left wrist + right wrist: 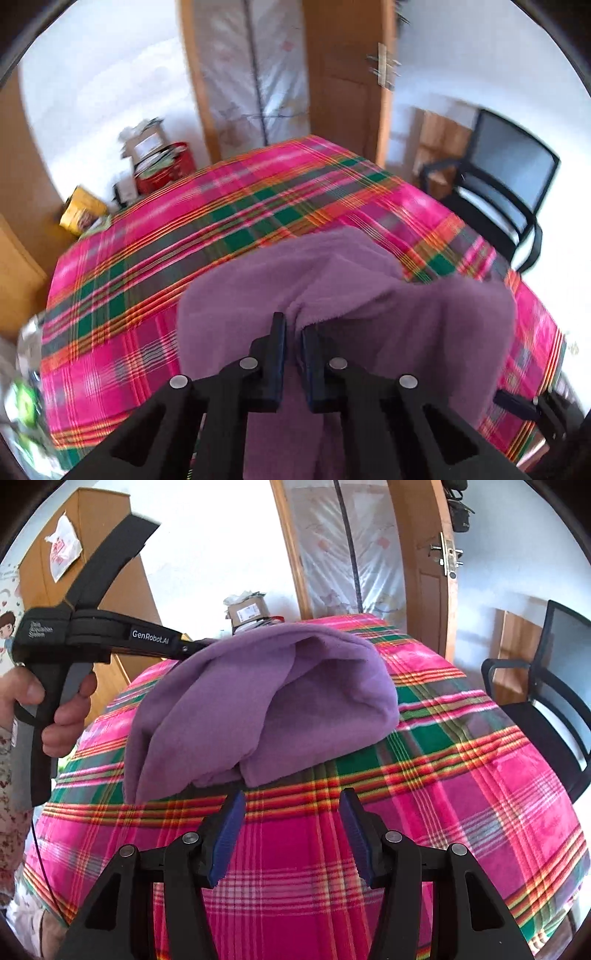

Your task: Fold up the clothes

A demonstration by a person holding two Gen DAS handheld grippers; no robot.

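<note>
Left gripper (293,332): jaws nearly together, pinching a ridge of the purple garment (369,295); cloth bunches up between the pads.
Right gripper (291,805): jaws spread, nothing between them; hangs over bare blanket just short of the garment's near edge.
Garment: purple fleece, partly doubled over, lying on the pink plaid blanket (461,794) that covers the table; one flap lifted by the left grip.
Step in hand (est.): carry the lifted flap across to make the fold.
Technique: keep the pinch firm, hold the cloth low & taut, line edges up before release; the right gripper could pin or take the near edge so the stack doesn't slide.
Risk: fleece is thick, so the grip may take extra layers.
Left hand (55,716): wrapped round the handle; gripper angled down, seen reaching in from the left in the right-wrist view.
Right pose: tilted down toward the table, clear of cloth.
</note>
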